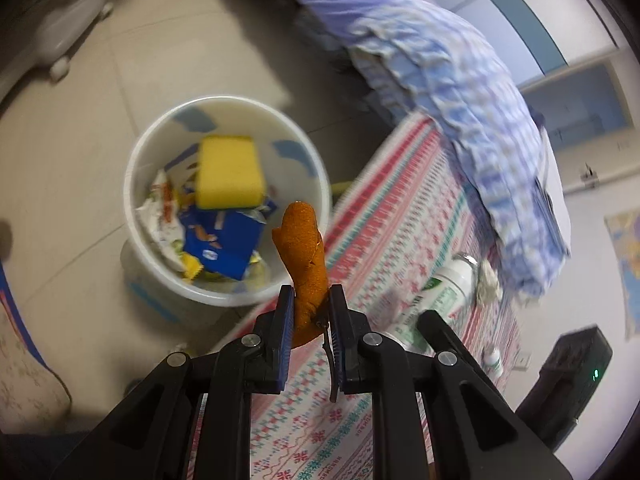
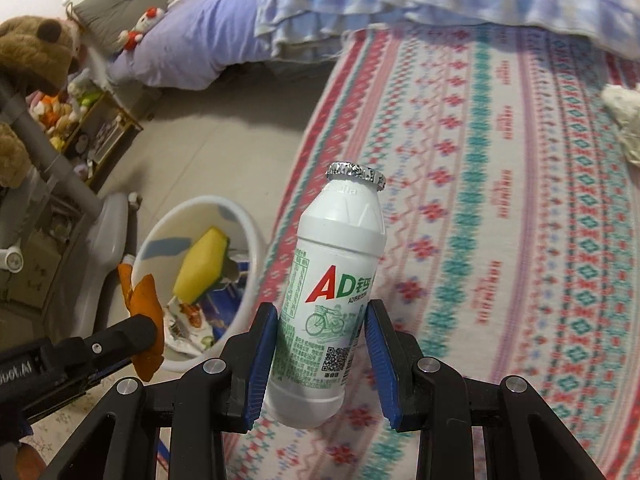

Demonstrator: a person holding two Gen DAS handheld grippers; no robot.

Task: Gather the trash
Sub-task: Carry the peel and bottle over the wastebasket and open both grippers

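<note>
One orange peel [image 1: 304, 256] is being pinched in the narrowly closed left gripper [image 1: 309, 300], just beside the white bin [image 1: 168, 152]. One white drink bottle [image 2: 332, 280] is being clamped in the wider-set right gripper [image 2: 320, 320], near the bin. One yellow sponge [image 1: 230, 172] is being seen inside it, on wrappers.

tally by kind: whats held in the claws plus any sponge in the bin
orange peel, left claw: 1
white bottle, right claw: 1
yellow sponge, in the bin: 1
total: 3
</note>
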